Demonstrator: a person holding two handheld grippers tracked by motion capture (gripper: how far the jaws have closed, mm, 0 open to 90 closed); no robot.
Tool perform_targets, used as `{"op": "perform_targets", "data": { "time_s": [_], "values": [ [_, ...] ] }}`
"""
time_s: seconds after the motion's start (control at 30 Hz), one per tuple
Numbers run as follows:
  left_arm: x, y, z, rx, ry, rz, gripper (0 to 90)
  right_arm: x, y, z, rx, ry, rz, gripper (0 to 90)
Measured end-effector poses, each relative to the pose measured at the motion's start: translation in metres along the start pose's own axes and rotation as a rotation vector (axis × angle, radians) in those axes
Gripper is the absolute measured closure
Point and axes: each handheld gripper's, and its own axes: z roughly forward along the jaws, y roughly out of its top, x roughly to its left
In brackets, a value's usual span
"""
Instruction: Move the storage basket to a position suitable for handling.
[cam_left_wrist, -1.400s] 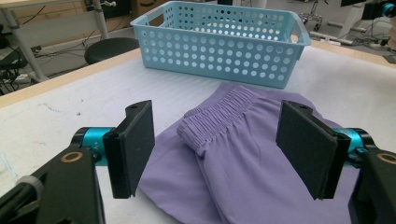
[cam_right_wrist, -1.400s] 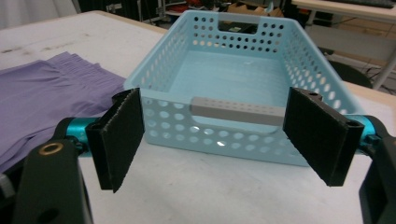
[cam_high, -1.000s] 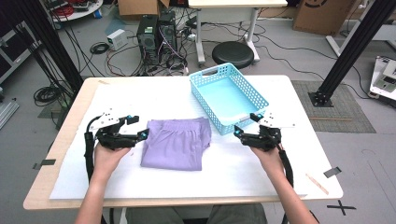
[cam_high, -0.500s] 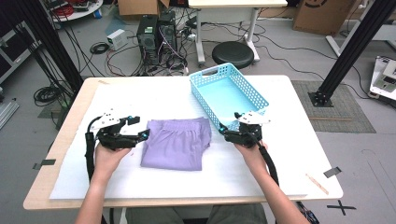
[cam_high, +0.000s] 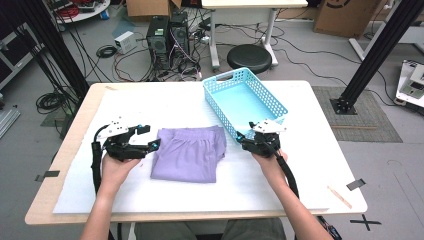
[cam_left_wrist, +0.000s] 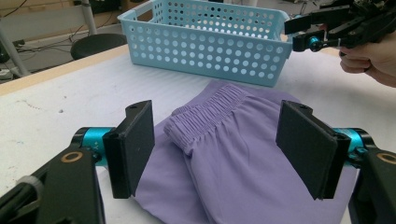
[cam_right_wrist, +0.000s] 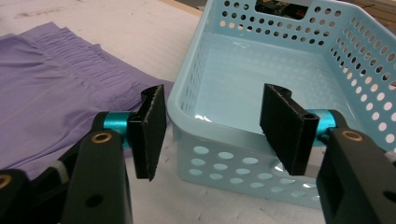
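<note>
Empty blue basket (cam_high: 243, 99); folded purple shorts (cam_high: 190, 152) just beside

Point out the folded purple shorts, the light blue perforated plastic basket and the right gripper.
folded purple shorts (cam_high: 187, 155), high view, middle of the fabric
light blue perforated plastic basket (cam_high: 276, 102), high view, right rim
right gripper (cam_high: 243, 137), high view, between its fingers

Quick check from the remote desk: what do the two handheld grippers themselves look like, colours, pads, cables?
Both are black-bodied. The left gripper has flat rectangular black pads on teal cylindrical mounts, with brass-coloured rivets in its arms. The right gripper is built the same. In the high view each carries a light grey plate with dark dots on top, and a thick black cable trails from each along the forearm. No sleeves reach the forearms.
</note>
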Motion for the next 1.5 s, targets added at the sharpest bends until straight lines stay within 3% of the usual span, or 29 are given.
{"op": "perform_targets", "data": {
  "time_s": [0.67, 0.87, 1.03, 1.2, 1.33, 1.5],
  "values": [
    [-0.001, -0.001, 0.005, 0.022, -0.021, -0.004, 28.0, -0.006, -0.002, -0.014, 0.014, 0.009, -0.027, 48.1],
    [-0.001, -0.001, 0.005, 0.026, -0.026, -0.003, 28.0, -0.006, -0.001, -0.017, -0.003, 0.016, -0.014, 42.3],
    [0.0, -0.002, 0.007, 0.028, -0.03, -0.011, 28.0, -0.018, -0.006, -0.024, -0.004, 0.034, 0.01, 37.8],
    [-0.002, -0.001, 0.01, 0.034, -0.034, -0.005, 28.0, -0.01, -0.003, -0.016, -0.001, 0.063, -0.013, 37.9],
    [-0.003, -0.002, 0.011, 0.038, -0.038, -0.008, 28.0, 0.004, 0.005, -0.002, 0.03, 0.058, -0.028, 41.6],
    [-0.001, -0.003, 0.01, 0.04, -0.036, -0.016, 28.0, 0.008, 0.011, 0.011, 0.067, 0.04, 0.004, 57.0]
  ]
}}
